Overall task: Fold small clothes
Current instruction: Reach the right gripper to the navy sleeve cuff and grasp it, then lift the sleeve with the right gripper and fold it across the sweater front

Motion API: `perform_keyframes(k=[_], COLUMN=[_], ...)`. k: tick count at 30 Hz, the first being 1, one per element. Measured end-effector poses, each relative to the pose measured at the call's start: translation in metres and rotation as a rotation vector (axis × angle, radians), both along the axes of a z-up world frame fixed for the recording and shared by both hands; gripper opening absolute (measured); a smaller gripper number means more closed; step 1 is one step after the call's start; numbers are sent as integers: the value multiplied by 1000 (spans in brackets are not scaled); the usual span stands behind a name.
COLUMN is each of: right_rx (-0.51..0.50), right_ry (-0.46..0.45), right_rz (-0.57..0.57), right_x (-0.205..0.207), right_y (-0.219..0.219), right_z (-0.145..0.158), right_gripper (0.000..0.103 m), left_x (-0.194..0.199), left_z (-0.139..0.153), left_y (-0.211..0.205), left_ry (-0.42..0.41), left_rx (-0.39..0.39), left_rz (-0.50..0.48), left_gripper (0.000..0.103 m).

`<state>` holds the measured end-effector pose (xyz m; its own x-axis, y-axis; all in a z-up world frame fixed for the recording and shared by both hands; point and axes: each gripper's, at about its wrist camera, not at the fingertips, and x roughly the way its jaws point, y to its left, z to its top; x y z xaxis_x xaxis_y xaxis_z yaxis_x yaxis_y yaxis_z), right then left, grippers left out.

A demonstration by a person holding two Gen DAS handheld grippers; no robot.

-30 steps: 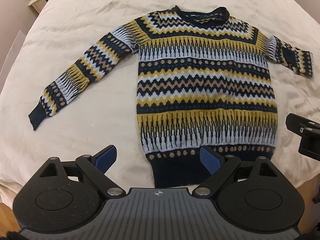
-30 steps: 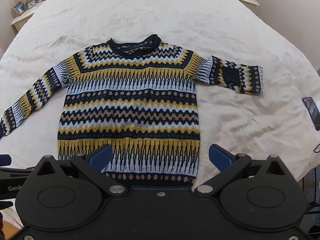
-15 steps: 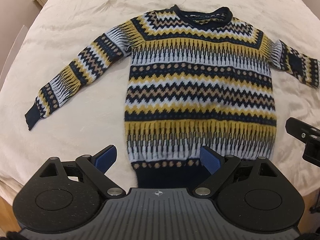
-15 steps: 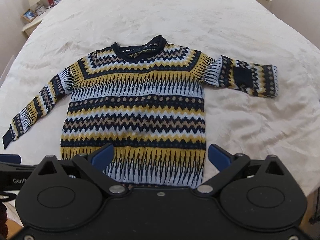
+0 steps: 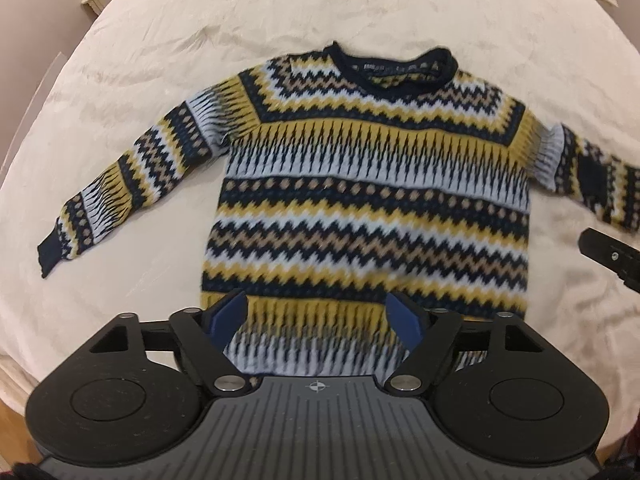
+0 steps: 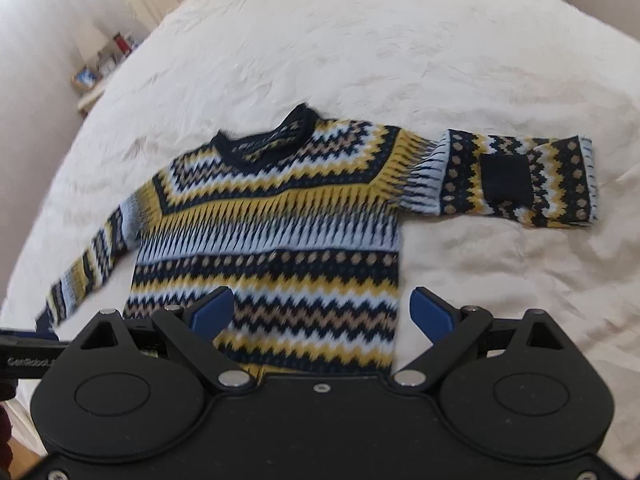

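Grippers poised over knitwear: the left gripper [image 5: 318, 316] hangs above the sweater's [image 5: 372, 200] lower body near the hem, its blue pads having just drawn closer together yet well apart, with nothing pinched between them. Beside it, the right gripper [image 6: 322, 314] hovers over the garment's right side edge, its pads spread wide and empty, one above the knit and the other above bare bedspread [image 6: 360, 48].

Beyond the tools, the patterned sweater lies front-up and flat on the cream bedspread, hem toward the onlooker and navy collar [image 5: 394, 66] away. The left sleeve [image 5: 132, 184] stretches out full length at a slant. The right sleeve [image 6: 520, 180] appears doubled back on itself, its dark cuff [image 6: 506, 178] lying on top of the patterned knit.

Folding has, by the look of it, scarcely begun: the body is unfolded, one sleeve remains outstretched, and neither tool has hold of any cloth.

A bedside shelf [image 6: 92, 84] with framed pictures stands past the bed.
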<state>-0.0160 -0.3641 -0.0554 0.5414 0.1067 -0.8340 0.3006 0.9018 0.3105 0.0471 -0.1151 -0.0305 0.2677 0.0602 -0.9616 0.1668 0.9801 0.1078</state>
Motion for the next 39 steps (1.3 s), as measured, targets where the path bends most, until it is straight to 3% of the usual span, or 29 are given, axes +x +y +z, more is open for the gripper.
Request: perform_keyframes(k=[5, 11, 14, 19, 25, 28, 33, 35, 36, 37, 39], right_rx=[-83, -146, -192, -269, -325, -344, -471, -489, -480, -464, -406], right_ry=[-30, -37, -30, -14, -15, 29, 78, 67, 59, 58, 48], right_rz=[-50, -174, -215, -175, -106, -81, -48, -40, -37, -41, -80], right_x=[8, 14, 19, 40, 80, 99, 110, 106, 103, 101, 91], right_y=[-42, -107, -139, -157, -137, -131, -124, -126, -128, -129, -141], right_z=[-12, -32, -42, -62, -100, -126, -157, -158, -157, -157, -150], right_gripper=[92, 86, 85, 67, 66, 66, 65, 60, 47, 21, 17], left_x=[7, 22, 26, 30, 30, 29, 28, 26, 25, 24, 22], left_z=[0, -10, -16, -30, -41, -45, -50, -50, -49, -49, -47], left_y=[-7, -10, -19, -32, -46, -49, -50, -48, -46, -45, -41], left_ry=[-80, -109, -114, -91, -57, -48, -39, -40, -44, -48, -58], left_rx=[-58, -242, -193, -133, -88, -72, -61, -67, -67, -64, -61], left_rz=[47, 26, 27, 2, -20, -21, -22, -20, -22, -25, -32], left_gripper=[69, 69, 69, 69, 69, 69, 69, 69, 69, 69, 69])
